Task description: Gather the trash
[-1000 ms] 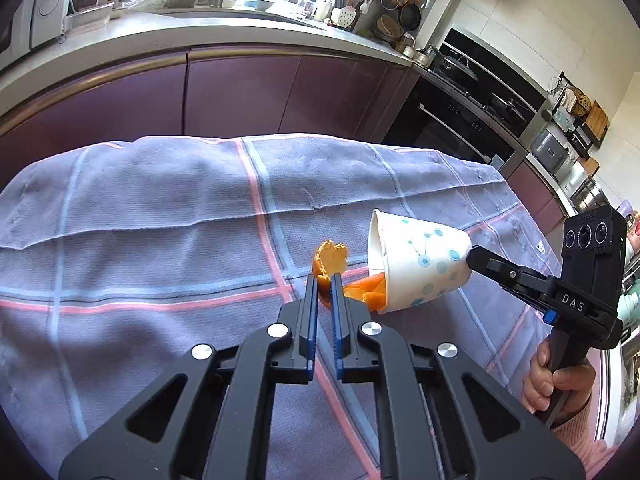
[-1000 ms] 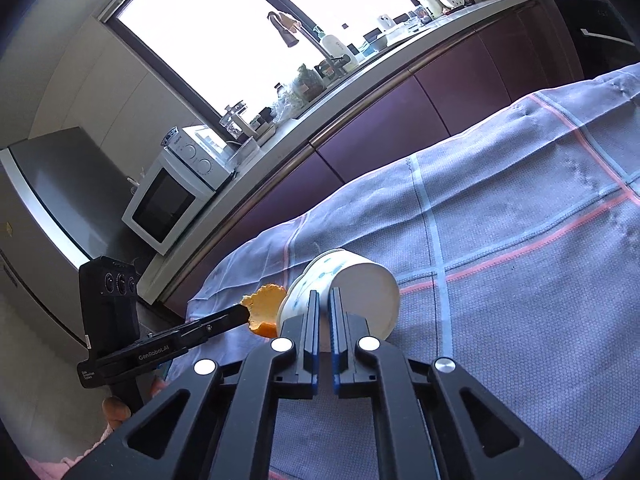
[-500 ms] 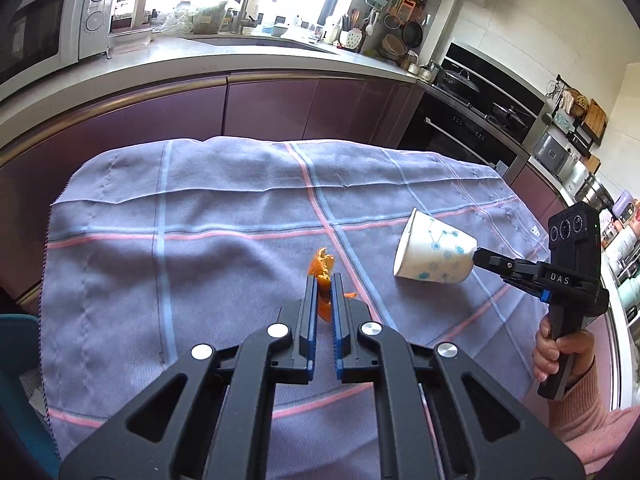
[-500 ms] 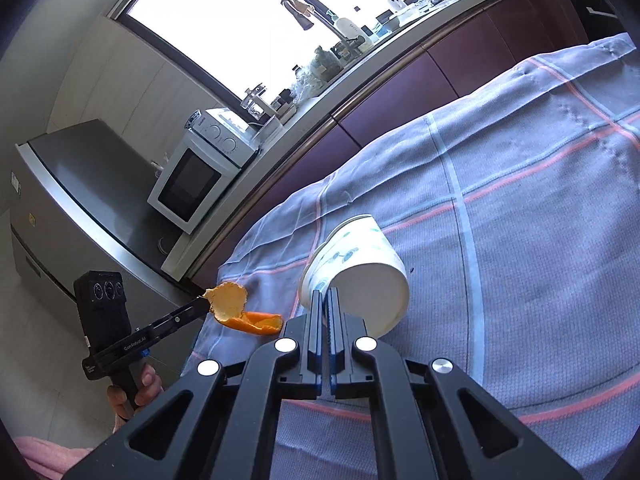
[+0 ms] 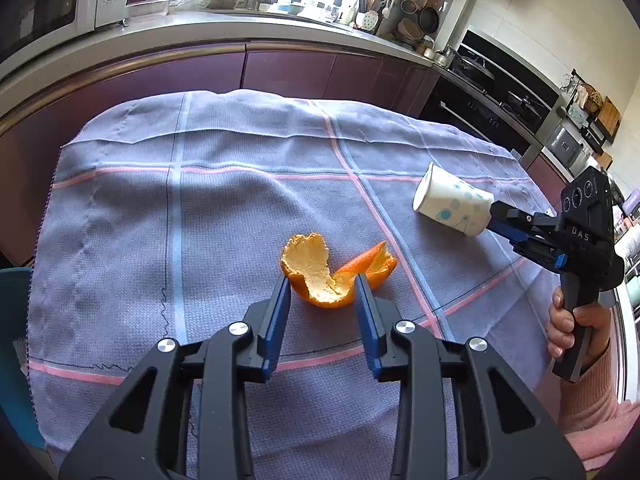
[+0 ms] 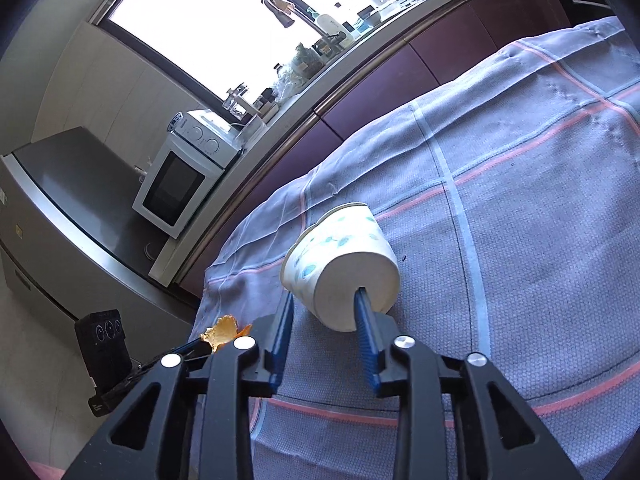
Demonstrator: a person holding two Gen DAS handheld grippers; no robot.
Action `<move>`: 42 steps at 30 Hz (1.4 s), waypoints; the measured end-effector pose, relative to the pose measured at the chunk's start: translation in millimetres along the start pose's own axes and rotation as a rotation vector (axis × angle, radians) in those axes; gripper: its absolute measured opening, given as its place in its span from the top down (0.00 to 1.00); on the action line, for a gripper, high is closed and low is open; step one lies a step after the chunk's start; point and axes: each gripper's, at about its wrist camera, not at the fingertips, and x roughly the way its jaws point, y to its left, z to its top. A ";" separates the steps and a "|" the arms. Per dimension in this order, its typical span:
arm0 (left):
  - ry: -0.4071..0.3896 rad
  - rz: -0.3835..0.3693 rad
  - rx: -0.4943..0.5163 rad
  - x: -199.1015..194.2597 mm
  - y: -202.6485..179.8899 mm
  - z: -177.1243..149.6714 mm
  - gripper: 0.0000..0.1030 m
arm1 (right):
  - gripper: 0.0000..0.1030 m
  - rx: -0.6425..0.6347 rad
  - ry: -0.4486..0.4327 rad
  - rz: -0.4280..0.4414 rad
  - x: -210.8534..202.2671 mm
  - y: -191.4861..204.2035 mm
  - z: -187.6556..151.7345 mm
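An orange peel (image 5: 334, 270) lies on the purple checked cloth (image 5: 224, 216), just beyond and between the tips of my left gripper (image 5: 322, 286), which is open and empty. A white paper cup with blue dots (image 5: 452, 204) lies on its side on the cloth to the right, its mouth facing left. My right gripper (image 5: 500, 210) sits at the cup's base. In the right wrist view my right gripper (image 6: 324, 300) is open, its fingers on either side of the cup's base (image 6: 344, 276). The peel (image 6: 224, 334) shows at lower left there.
The cloth-covered table (image 6: 520, 200) ends close on the left, with a blue object (image 5: 12, 320) below that edge. A kitchen counter (image 5: 200, 36) with a microwave (image 6: 180, 176) runs behind. An oven (image 5: 488, 92) stands at the back right.
Both grippers have opened. The peel has left my left gripper and lies on the cloth. The cup has left my right gripper and rests on its side.
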 end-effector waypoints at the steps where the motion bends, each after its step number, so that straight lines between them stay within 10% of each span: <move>1: 0.007 -0.001 -0.005 2.7 0.5 0.1 0.68 | 0.63 0.001 -0.004 0.000 1.3 0.2 1.1; 11: 0.009 -0.041 -0.059 8.2 6.7 0.9 0.78 | 0.97 -0.047 -0.037 -0.016 7.4 12.3 6.9; 13: 0.000 -0.049 -0.064 4.8 6.3 1.0 0.91 | 0.97 -0.054 -0.038 -0.001 5.7 14.4 6.3; 35: -0.110 -0.048 -0.044 -51.8 11.4 -4.6 0.96 | 0.99 -0.083 0.034 0.152 -2.4 41.3 -10.5; 42: -0.105 -0.046 -0.067 -52.2 20.7 -10.5 0.96 | 0.79 -0.176 0.130 0.056 -12.2 42.1 -25.7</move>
